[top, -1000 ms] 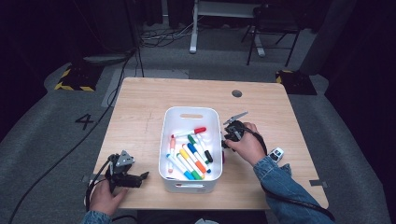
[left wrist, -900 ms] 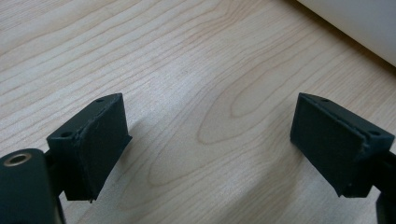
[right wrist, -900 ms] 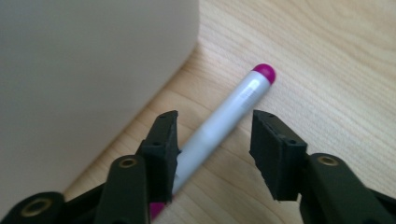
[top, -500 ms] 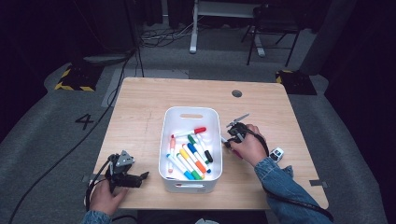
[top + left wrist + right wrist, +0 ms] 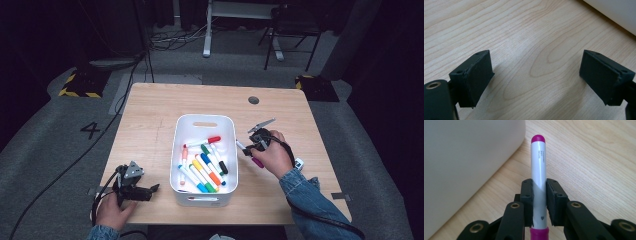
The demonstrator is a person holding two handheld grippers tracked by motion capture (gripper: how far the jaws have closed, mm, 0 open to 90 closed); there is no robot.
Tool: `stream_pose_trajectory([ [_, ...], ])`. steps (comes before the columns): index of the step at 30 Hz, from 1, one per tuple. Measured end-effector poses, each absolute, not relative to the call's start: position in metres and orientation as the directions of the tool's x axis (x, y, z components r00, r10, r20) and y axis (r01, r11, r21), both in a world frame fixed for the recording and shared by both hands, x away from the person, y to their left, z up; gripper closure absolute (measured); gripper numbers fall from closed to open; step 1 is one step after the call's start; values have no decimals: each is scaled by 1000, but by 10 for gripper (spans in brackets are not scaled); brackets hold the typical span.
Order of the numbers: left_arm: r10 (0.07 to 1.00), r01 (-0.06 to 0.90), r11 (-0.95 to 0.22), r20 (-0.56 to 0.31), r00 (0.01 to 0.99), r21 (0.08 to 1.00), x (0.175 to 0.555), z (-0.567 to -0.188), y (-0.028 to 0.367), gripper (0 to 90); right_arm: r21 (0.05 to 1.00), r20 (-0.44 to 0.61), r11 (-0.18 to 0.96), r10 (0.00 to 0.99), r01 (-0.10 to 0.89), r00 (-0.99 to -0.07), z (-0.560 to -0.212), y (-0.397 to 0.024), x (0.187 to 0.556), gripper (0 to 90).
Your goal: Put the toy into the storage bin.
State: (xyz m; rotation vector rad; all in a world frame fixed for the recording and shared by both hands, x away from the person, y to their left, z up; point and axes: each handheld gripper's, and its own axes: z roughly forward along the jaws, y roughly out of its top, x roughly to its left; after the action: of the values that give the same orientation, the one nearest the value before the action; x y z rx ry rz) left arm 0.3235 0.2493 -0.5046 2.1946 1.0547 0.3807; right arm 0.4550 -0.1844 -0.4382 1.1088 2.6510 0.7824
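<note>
1. The right gripper [image 5: 248, 148] is clamped on a magenta-capped marker [image 5: 251, 156]. The high view places this pair just beside the right wall of the white bin [image 5: 231, 165], at about 3 o'clock from the bin's centre, above the tabletop [image 5: 150, 125].
2. The right gripper view supplies detail that the high view lacks: both pads [image 5: 527, 195] press flat on the white barrel of the marker [image 5: 538, 167]. The rounded magenta cap points toward 12 o'clock in that view, and a magenta band sits below the jaws at 6 o'clock. Small print runs along the barrel; it is too small to read.
3. In the right gripper view the bin [image 5: 471, 162] wall stands from 9 to 11 o'clock of the marker, close to it; whether they touch cannot be told. Wood grain of the tabletop [image 5: 594, 157] lies behind.
4. The jaws of the right gripper [image 5: 539, 192] have just been closing, with the marker between them.
5. The high view shows the bin's contents: markers with red, green, orange, yellow, blue and black parts, lying loose.
6. The left gripper [image 5: 152, 189] rests near the 7 o'clock corner of the tabletop, well apart from the bin's left wall.
7. The left gripper view shows the left gripper [image 5: 536, 77] with its jaws wide apart and bare wood between them. A strip of the bin [image 5: 616, 12] wall appears at 1 o'clock.
</note>
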Motion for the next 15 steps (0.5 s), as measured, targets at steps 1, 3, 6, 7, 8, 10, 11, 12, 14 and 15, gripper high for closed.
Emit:
stream_pose_trajectory([
  [1,776,582,-452,-23,630,676,323,-505,249,115,531,45,588,700,611,-713,-435,-186,454,770],
  [3,774,580,-454,-24,633,676,324,-505,249,115,543,49,580,700,607,-713,-427,-188,451,770],
  [6,774,581,-454,-24,633,676,324,-505,249,115,558,54,573,696,600,-716,-421,-191,449,770],
  [7,774,581,-454,-24,633,676,324,-505,249,115,571,68,563,693,598,-717,-414,-196,446,770],
  [8,775,580,-453,-23,632,677,324,-505,249,115,578,68,559,693,595,-718,-412,-198,446,770],
  [10,776,580,-451,-24,631,678,324,-505,249,115,588,75,549,695,594,-715,-407,-202,443,770],
  [11,776,580,-451,-24,631,678,324,-505,249,115,588,72,550,694,593,-716,-404,-204,442,770],
  [12,776,583,-447,-30,630,678,324,-505,249,115,591,72,550,693,591,-717,-401,-205,440,770],
  [14,775,581,-450,-26,631,678,324,-505,249,115,600,70,549,689,582,-722,-395,-207,437,770],
  [15,776,584,-446,-32,630,678,324,-505,249,115,603,65,553,685,575,-726,-391,-207,435,770],
])
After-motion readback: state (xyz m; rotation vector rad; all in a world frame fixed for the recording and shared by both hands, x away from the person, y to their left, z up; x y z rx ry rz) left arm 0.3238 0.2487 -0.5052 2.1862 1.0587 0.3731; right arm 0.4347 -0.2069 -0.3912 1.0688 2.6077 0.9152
